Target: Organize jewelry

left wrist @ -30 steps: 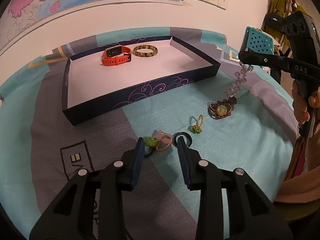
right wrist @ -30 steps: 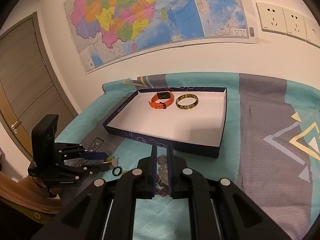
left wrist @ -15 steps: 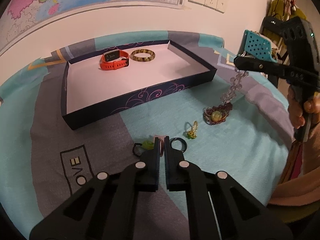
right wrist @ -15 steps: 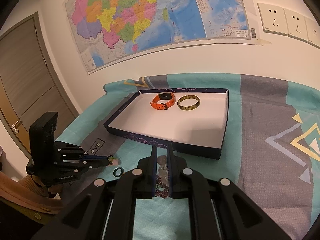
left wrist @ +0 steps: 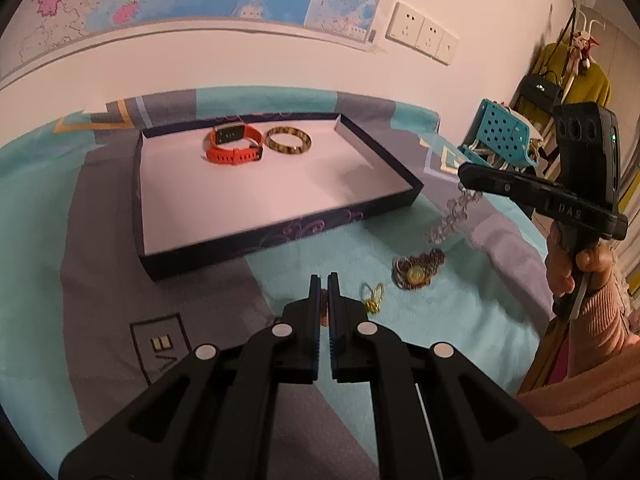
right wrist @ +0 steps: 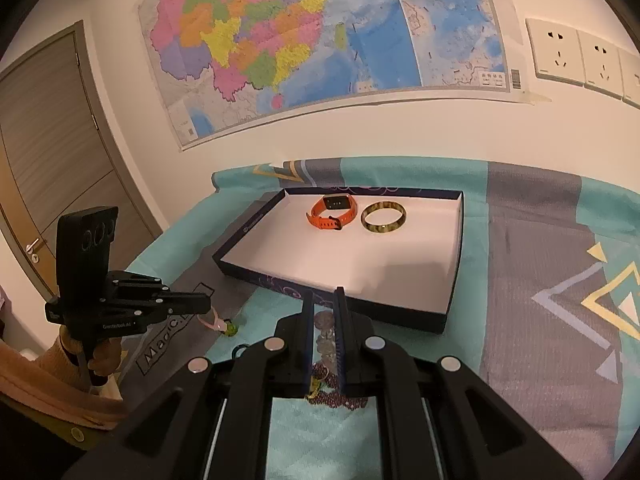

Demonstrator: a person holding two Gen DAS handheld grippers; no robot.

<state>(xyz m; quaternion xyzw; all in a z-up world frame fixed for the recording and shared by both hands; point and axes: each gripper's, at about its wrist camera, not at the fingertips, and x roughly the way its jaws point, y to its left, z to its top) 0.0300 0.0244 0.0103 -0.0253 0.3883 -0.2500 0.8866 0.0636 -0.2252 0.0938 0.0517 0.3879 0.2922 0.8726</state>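
A dark blue tray (left wrist: 280,236) with a white floor holds an orange watch (left wrist: 234,146) and a brown bangle (left wrist: 289,142). My left gripper (left wrist: 324,280) is shut on a pink bracelet with a green charm (right wrist: 218,323), lifted off the cloth. My right gripper (right wrist: 323,300) is shut on a clear bead bracelet (left wrist: 452,216) that hangs from it above the cloth. A dark red bead string with a yellow stone (left wrist: 418,270) and a small gold-green charm (left wrist: 373,298) lie on the teal cloth.
A dark ring (right wrist: 240,349) lies on the cloth near the left gripper. A blue perforated basket (left wrist: 500,136) stands at the table's right edge. A wall with a map and sockets is behind the tray (right wrist: 456,240). A door is at far left.
My left gripper closed on the pink bracelet and lifted it toward the tray. My right gripper stayed shut on the clear bead bracelet and rose slightly.
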